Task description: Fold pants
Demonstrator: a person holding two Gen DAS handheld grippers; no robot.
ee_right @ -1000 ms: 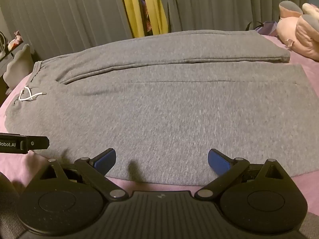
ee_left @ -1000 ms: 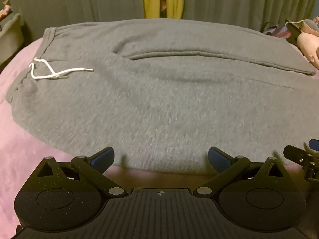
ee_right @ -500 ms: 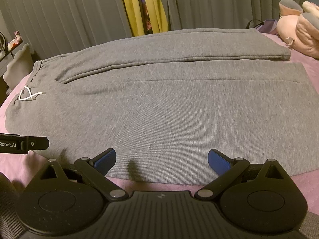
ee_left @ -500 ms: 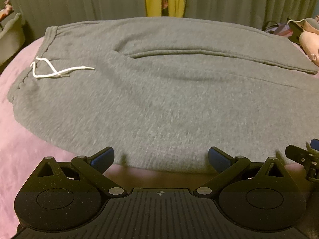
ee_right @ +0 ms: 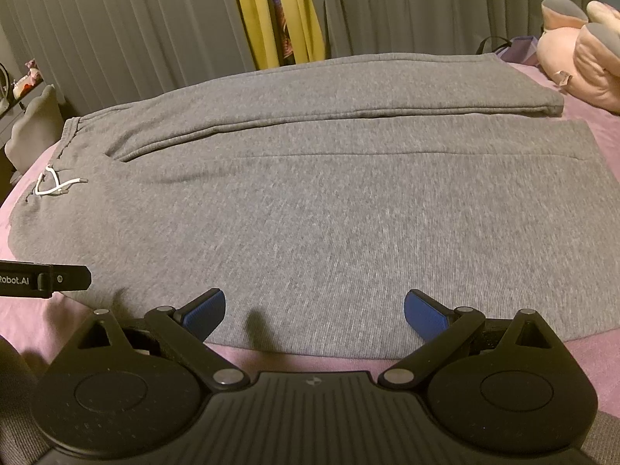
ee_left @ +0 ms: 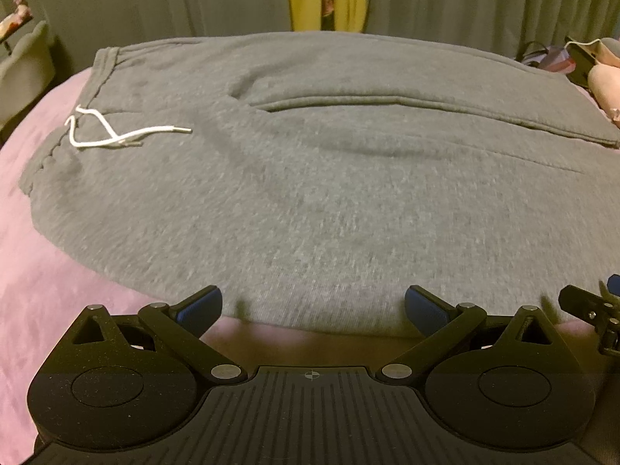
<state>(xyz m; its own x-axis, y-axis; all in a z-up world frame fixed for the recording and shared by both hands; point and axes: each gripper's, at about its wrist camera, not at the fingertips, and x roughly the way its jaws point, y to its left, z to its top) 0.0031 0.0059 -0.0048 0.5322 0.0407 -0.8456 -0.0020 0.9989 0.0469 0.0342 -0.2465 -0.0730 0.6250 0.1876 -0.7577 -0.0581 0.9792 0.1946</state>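
Note:
Grey sweatpants lie flat on a pink bed, waistband at the left, with a white drawstring. Both legs run to the right, side by side. They also show in the right wrist view, drawstring at the left. My left gripper is open and empty, just at the pants' near edge by the hip. My right gripper is open and empty at the near edge of the nearer leg. Each gripper shows at the edge of the other's view.
The pink bed cover shows around the pants. A pink plush toy lies at the far right. Grey curtains with a yellow gap hang behind the bed. A grey chair stands at the far left.
Both grippers have crept slightly forward toward the pants' near edge. The pants have not moved and both grippers stay open.

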